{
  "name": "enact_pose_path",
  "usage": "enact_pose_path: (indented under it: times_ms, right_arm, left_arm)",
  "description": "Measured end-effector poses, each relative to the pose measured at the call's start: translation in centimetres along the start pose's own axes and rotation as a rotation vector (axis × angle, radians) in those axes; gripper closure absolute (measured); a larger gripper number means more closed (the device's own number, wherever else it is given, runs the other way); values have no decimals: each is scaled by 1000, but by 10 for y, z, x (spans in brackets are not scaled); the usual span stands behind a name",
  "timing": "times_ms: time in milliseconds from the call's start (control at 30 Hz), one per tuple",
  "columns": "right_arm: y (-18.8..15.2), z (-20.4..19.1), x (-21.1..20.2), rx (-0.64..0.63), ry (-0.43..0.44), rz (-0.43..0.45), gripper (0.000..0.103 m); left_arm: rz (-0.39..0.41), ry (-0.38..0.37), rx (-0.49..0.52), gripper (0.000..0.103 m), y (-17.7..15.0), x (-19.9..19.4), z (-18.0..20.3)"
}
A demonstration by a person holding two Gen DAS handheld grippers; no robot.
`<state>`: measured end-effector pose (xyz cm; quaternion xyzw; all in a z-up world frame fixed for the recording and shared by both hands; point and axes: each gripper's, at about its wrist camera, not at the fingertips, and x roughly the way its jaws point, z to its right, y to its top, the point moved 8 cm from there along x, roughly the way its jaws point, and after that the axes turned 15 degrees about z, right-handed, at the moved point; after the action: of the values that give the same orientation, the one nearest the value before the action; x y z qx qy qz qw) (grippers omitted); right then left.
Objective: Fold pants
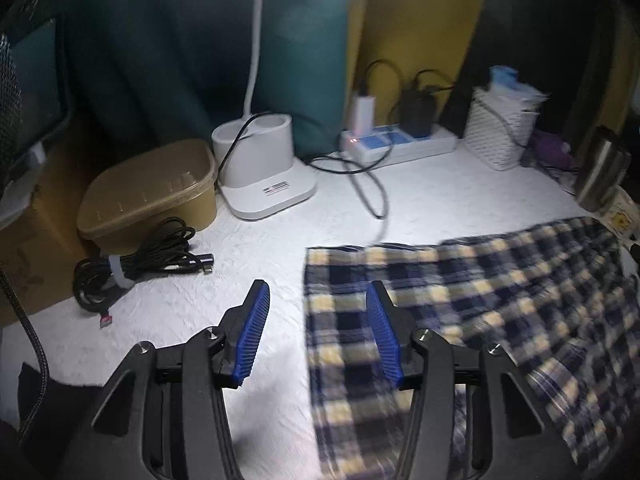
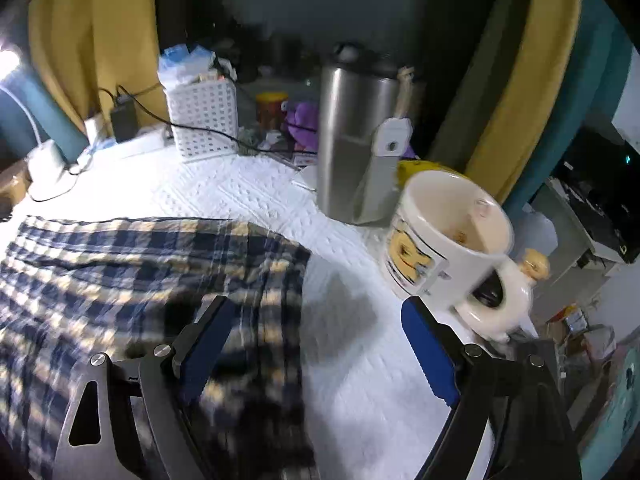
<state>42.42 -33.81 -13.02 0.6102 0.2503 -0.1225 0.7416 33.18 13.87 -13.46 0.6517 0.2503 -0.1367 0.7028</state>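
Navy-and-yellow plaid pants (image 1: 480,304) lie spread flat on a white textured table cover (image 1: 240,320). My left gripper (image 1: 318,292) is open and empty above the pants' left edge; its right finger is over the cloth and its left finger over the bare cover. In the right wrist view the pants (image 2: 140,272) fill the left half. My right gripper (image 2: 316,312) is open wide and empty over the pants' right edge, left finger above the cloth, right finger near a mug.
A tan lidded tub (image 1: 152,192), coiled black cable (image 1: 136,264), white lamp base (image 1: 264,172), power strip (image 1: 400,140) and white basket (image 1: 504,128) line the back. A steel flask (image 2: 356,140) and a cream mug (image 2: 444,236) stand right of the pants.
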Motion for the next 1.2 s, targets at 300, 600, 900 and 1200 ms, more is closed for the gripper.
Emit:
enact_pose_path:
  times_ms: [300, 600, 900, 1200]
  right_arm:
    - [-46, -20, -70, -17, 94, -14, 43]
    - [-106, -50, -84, 14, 193, -100, 67]
    - [-108, -35, -94, 34, 174, -70, 97]
    - [-124, 1, -90, 77, 94, -87, 96]
  left_arm:
    - [-4, -71, -32, 53, -30, -51, 29]
    - [-47, -110, -11, 53, -77, -83, 48]
    - [-69, -119, -6, 53, -93, -90, 58]
    - [-102, -116, 30, 53, -103, -83, 67]
